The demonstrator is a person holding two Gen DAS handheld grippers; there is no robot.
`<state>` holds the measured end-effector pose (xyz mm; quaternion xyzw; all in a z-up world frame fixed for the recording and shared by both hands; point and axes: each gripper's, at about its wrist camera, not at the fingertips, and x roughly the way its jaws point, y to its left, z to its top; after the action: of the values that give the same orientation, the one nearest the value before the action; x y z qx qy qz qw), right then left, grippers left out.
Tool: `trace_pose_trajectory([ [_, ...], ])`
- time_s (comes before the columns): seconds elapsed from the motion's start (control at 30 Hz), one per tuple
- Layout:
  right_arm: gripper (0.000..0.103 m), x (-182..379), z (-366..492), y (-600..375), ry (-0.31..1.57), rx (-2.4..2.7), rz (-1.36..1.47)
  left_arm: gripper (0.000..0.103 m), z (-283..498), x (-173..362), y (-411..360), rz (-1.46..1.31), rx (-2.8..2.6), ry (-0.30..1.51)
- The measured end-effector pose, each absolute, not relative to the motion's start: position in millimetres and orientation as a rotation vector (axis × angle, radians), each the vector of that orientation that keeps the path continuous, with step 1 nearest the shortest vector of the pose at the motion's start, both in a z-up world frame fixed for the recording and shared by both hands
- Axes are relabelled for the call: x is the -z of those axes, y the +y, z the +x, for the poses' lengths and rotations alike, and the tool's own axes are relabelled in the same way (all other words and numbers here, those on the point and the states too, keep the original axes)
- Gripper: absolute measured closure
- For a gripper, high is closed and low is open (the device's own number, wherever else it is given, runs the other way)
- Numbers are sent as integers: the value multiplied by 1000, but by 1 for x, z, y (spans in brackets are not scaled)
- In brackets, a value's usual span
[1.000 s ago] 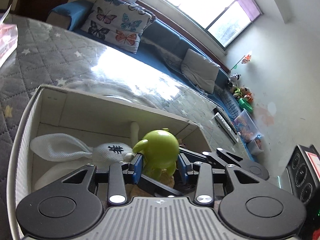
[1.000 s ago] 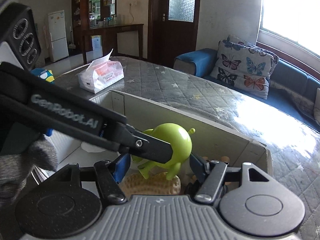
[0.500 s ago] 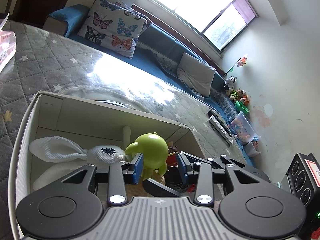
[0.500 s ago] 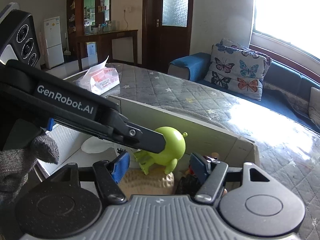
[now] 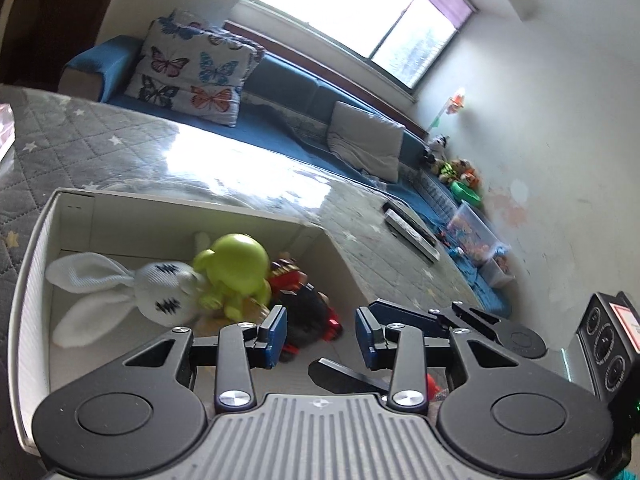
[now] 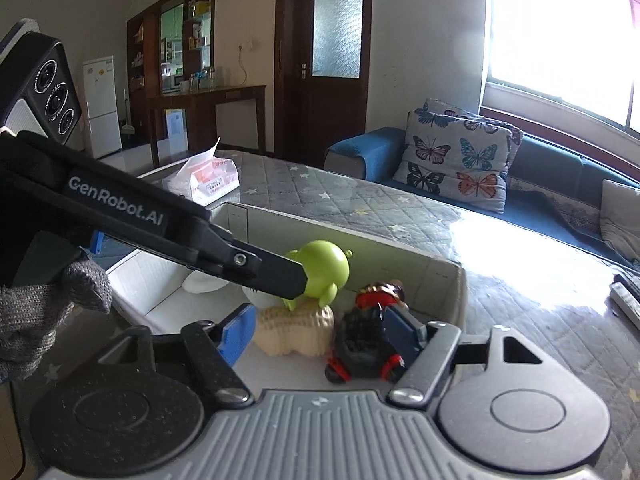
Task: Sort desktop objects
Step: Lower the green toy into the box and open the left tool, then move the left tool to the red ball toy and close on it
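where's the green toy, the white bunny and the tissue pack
green toy [image 5: 236, 262]: left wrist view, on its round head
white bunny [image 5: 160, 294]: left wrist view, on its face
tissue pack [image 6: 214, 182]: right wrist view, on its printed side

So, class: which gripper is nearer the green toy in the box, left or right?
Left. The left gripper is open just short of the green toy, one finger overlapping it in the right-wrist view. The right gripper sits farther back, by the black-and-red toy.

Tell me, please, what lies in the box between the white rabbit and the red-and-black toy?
The green figure, sitting on a cream knitted toy, lies between the white rabbit and red-and-black toy; the left wrist view shows it.
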<state>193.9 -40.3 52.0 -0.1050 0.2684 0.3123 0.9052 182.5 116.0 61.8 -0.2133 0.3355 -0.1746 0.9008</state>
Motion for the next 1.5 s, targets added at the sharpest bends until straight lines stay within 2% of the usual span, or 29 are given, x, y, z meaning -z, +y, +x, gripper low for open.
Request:
trace_pose_trajectory([
  [0.3, 29, -41, 150, -75, 556, -599, -234, 63, 145, -63, 78, -362, 428, 699],
  [0.6, 29, -21, 129, -112, 591, -522, -218, 63, 129, -42, 44, -323, 498, 754],
  [0.93, 27, 0, 143, -143, 622, -431, -189, 63, 144, -21, 15, -331, 533, 809],
  [1.5, 27, 18, 167, -151, 653, -485, -167, 63, 165, -20, -4, -333, 544, 808],
])
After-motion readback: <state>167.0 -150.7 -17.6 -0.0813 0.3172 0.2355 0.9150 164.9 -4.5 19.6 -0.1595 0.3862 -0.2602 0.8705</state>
